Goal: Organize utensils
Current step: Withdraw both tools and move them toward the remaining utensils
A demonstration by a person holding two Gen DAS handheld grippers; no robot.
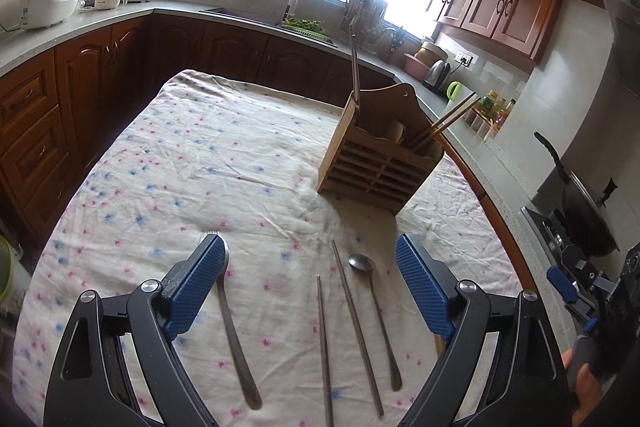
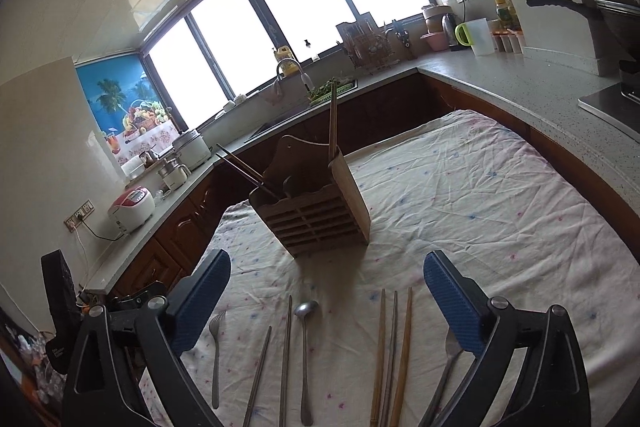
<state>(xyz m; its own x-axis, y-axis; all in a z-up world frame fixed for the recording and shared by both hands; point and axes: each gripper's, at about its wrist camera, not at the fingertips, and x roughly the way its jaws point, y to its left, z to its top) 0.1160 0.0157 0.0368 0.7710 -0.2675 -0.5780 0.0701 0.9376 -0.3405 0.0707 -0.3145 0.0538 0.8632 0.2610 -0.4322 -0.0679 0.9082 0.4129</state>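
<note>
A slatted wooden utensil holder (image 1: 384, 163) (image 2: 316, 211) stands on the floral tablecloth (image 1: 180, 167) with chopsticks sticking out of it. In front of it lie a fork (image 1: 236, 327) (image 2: 216, 339), two metal chopsticks (image 1: 356, 327) (image 2: 286, 347) and a spoon (image 1: 362, 263) (image 2: 306, 311). Further right are wooden chopsticks (image 2: 406, 347) with a metal one between them. Another metal utensil (image 2: 448, 379) is partly hidden by my right gripper's finger. My left gripper (image 1: 310, 241) hangs open above the fork, chopsticks and spoon. My right gripper (image 2: 327, 259) is open above the row, holding nothing.
Kitchen counters wrap around the table on three sides. A sink with a tap (image 2: 290, 67) sits under the window, a rice cooker (image 1: 48, 3) at the left, a kettle (image 1: 436, 73) and a wok (image 1: 588, 211) on the stove at the right.
</note>
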